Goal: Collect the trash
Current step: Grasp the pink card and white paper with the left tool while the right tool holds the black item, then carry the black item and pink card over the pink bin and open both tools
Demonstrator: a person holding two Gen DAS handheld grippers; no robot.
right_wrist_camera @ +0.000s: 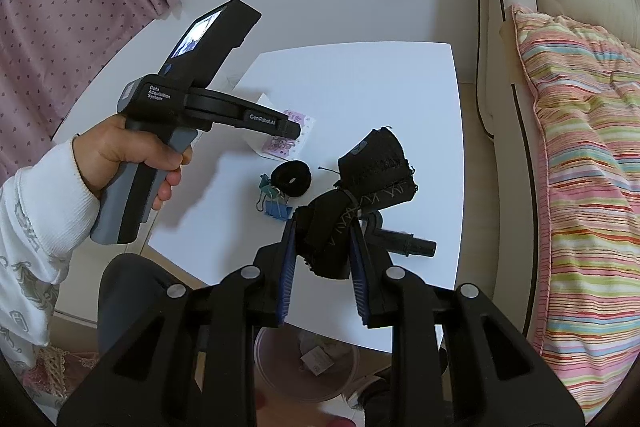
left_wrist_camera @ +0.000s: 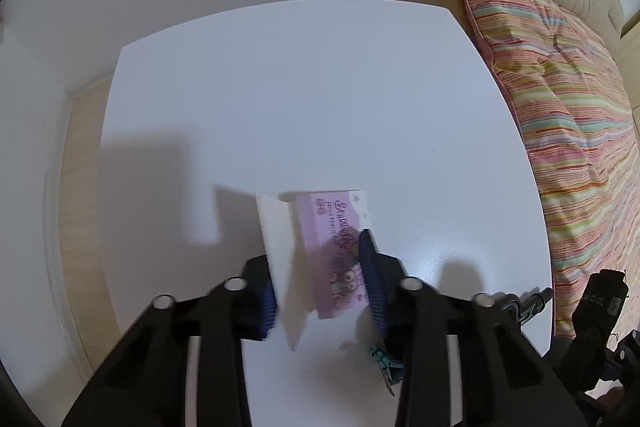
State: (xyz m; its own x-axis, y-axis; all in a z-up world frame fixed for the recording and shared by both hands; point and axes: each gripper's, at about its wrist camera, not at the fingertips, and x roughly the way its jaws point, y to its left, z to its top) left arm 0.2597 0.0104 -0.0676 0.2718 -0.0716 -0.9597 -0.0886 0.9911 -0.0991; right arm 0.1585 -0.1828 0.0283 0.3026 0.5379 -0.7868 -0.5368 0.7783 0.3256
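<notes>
Left gripper [left_wrist_camera: 324,283] pinches the pink card [left_wrist_camera: 338,259] near the white table's [left_wrist_camera: 304,99] near edge, right gripper [right_wrist_camera: 324,259] clamps black fabric [right_wrist_camera: 360,195]; the thin, folded card may slip on lifting.

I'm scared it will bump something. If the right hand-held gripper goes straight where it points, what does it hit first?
Probably the white table. The right hand-held gripper already pinches the black fabric; a black tube lies close beside that line.
</notes>
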